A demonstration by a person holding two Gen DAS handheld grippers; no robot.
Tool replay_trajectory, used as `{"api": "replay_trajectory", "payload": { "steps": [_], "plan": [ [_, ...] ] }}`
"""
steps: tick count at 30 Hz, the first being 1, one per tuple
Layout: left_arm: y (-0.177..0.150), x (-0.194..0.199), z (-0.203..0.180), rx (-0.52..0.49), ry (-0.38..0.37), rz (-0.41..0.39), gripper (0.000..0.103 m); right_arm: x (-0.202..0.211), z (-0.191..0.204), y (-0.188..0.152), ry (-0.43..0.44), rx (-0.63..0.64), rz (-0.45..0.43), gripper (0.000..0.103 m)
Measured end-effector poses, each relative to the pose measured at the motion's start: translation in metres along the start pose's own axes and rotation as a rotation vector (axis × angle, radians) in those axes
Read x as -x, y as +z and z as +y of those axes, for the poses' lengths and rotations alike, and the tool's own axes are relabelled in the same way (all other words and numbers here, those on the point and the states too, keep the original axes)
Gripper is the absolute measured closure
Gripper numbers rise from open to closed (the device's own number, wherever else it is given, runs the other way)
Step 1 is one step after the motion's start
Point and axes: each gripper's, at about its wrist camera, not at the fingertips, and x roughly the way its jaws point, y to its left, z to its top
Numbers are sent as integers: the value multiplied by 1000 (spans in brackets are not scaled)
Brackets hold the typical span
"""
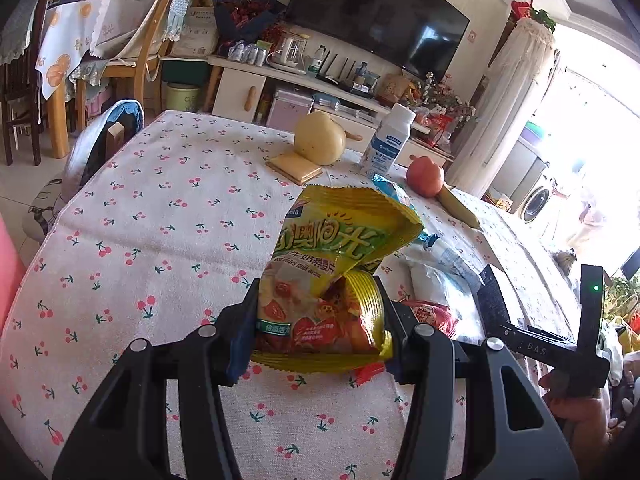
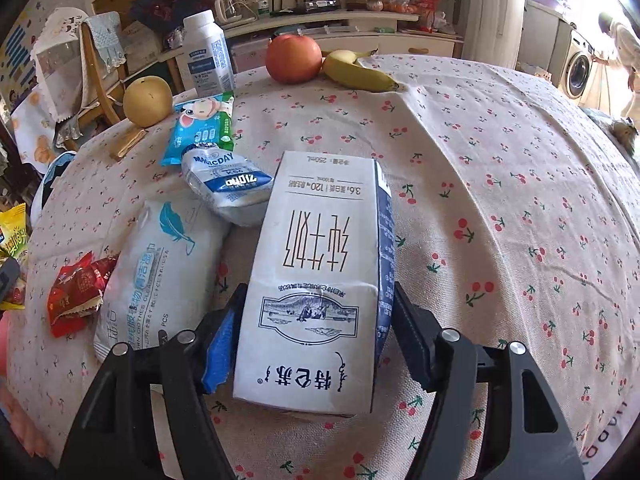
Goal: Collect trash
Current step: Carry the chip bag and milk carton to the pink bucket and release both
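Left gripper [image 1: 320, 320] pinches the yellow snack bag [image 1: 332, 272]; right gripper [image 2: 316, 328] clamps the milk carton [image 2: 320, 280], whose smooth sides could honestly slip.

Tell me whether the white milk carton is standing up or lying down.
Lying down. The milk carton rests flat on the cherry-print tablecloth, its broad printed face up, between the fingers of the right gripper.

Daylight is pouring through a bright window [image 1: 592, 120] beside a dark television [image 1: 376, 16], white cabinet [image 1: 248, 84] and wooden chairs [image 1: 144, 40].
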Motion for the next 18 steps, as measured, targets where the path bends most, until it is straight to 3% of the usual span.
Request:
{"api": "replay_trajectory", "payload": {
  "steps": [7, 12, 18],
  "plan": [
    [1, 4, 16, 32, -20, 6, 50, 20, -5, 3, -15, -36, -63, 41],
    [7, 21, 24, 46, -29, -32, 50, 45, -1, 8, -18, -51, -124, 41],
    [15, 45, 43, 80, -5, -88, 50, 74, 36, 15, 67, -18, -178, 41]
  ]
}}
